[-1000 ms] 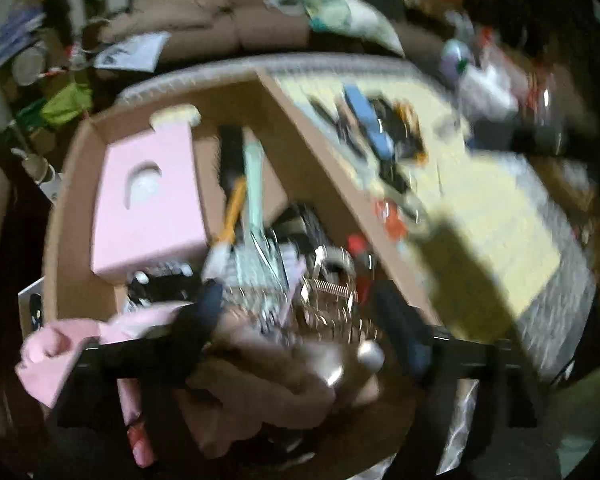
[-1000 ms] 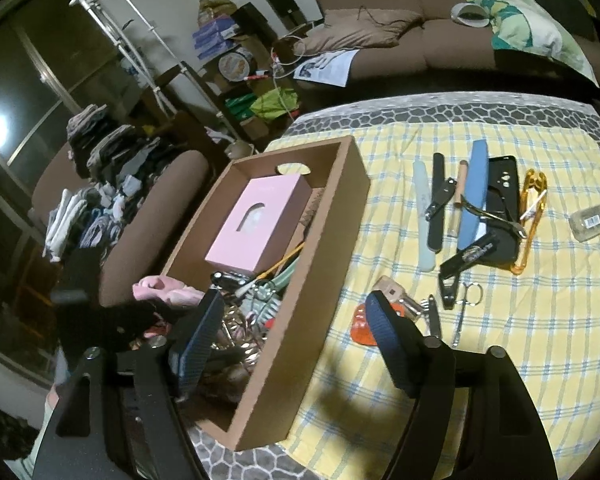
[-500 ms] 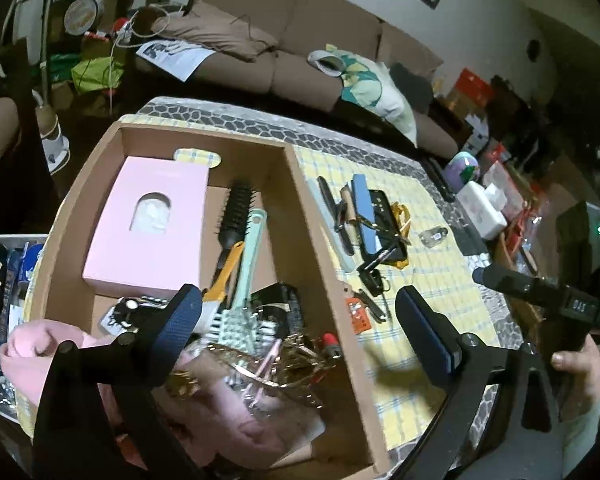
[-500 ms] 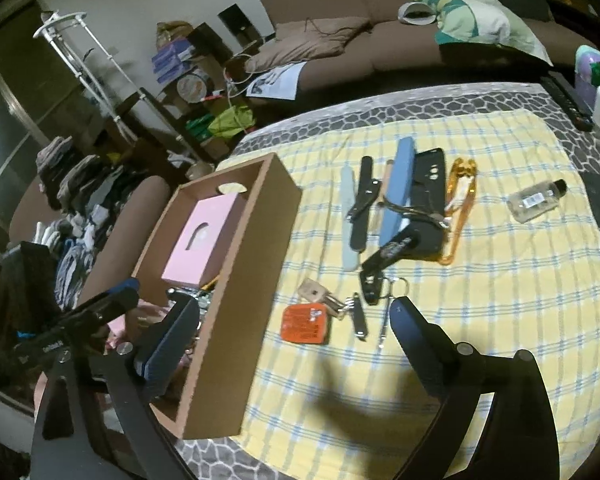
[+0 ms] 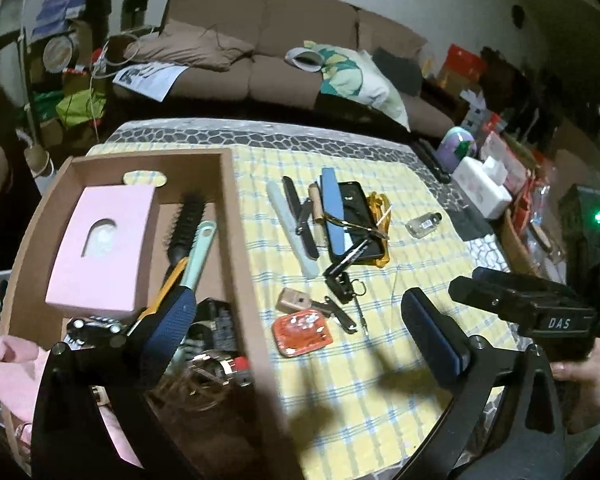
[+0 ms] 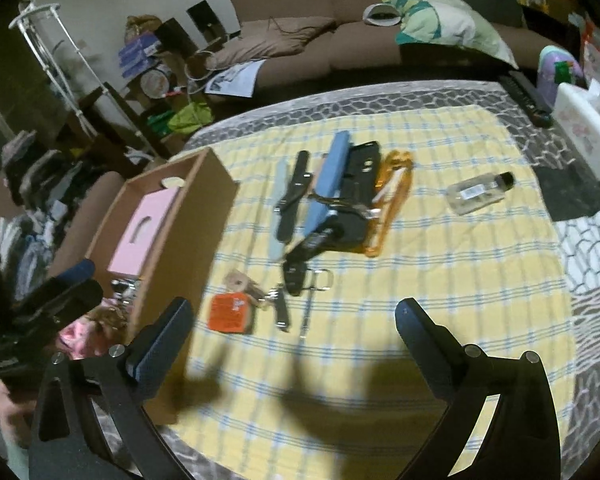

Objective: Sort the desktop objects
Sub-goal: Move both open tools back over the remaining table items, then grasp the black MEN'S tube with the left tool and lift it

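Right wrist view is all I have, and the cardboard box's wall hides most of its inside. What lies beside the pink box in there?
Observer: A black round hairbrush lies just right of the pink box, inside the cardboard box.
Operator: Is anything else next to that brush?
Observer: Yes, a mint-green brush handle lies along the hairbrush's right side, with its lower end hidden behind a gripper finger.
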